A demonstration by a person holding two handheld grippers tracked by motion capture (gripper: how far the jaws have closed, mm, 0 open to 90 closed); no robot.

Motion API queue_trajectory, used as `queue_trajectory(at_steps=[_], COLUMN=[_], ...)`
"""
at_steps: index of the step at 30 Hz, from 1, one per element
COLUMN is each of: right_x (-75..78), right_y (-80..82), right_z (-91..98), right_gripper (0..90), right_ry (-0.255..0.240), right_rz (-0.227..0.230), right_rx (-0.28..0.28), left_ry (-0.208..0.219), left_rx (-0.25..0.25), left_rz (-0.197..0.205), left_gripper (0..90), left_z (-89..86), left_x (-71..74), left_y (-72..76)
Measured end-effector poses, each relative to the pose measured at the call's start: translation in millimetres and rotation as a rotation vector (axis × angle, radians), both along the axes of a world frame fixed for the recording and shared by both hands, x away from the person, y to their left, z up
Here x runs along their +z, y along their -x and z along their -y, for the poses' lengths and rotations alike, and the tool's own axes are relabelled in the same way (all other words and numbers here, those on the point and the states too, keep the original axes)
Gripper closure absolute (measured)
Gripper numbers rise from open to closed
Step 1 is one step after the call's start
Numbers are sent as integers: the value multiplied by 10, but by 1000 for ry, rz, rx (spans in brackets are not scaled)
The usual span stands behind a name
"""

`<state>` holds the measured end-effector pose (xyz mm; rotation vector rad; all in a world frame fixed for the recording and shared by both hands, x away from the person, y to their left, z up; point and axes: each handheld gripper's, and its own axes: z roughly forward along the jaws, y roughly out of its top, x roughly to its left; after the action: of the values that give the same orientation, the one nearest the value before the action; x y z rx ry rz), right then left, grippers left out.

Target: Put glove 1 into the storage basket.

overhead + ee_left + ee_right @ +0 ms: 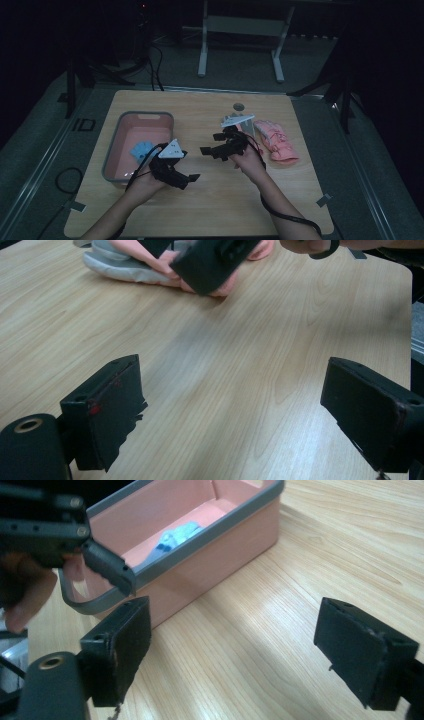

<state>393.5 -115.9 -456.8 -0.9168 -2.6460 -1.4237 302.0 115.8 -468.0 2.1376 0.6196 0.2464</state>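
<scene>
From the high view I have both grippers over the middle of the table (210, 205), the left gripper (192, 177) just right of the pink bin (112, 150) with a blue item (141, 150) in it, the right gripper (206, 150) just left of the pink glove (277, 141) at the far right. In the left gripper view my fingers (107, 412) stand wide with only bare wood between them, the glove (130, 265) far off. In the right gripper view the fingers (120, 645) also gape empty toward the bin (220, 535), so I judge I am between items, and the next move calls for swinging right to grasp the glove.
</scene>
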Motion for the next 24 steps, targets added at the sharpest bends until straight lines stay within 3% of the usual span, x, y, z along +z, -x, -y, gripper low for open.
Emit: queue_trajectory(at_steps=[3, 8, 12, 16, 24], right_x=[-17, -68, -105, -153, -229], right_y=[5, 33, 62, 81, 46], right_z=[110, 289, 400, 620, 936], right_gripper=[142, 140, 173, 299, 381], right_ry=[-16, -10, 15, 40, 105], right_rz=[1, 20, 54, 94, 142], right_rx=[-54, -55, -55, -79, -131], left_ry=[24, 10, 28, 12, 15], left_rx=[-19, -44, -51, -56, -64], left_rz=[-32, -49, -75, -73, -80], left_gripper=[102, 102, 102, 90, 21], left_z=[71, 198, 250, 344, 438], left_x=[-47, -151, -236, -382, -542], left_y=[13, 42, 53, 102, 170])
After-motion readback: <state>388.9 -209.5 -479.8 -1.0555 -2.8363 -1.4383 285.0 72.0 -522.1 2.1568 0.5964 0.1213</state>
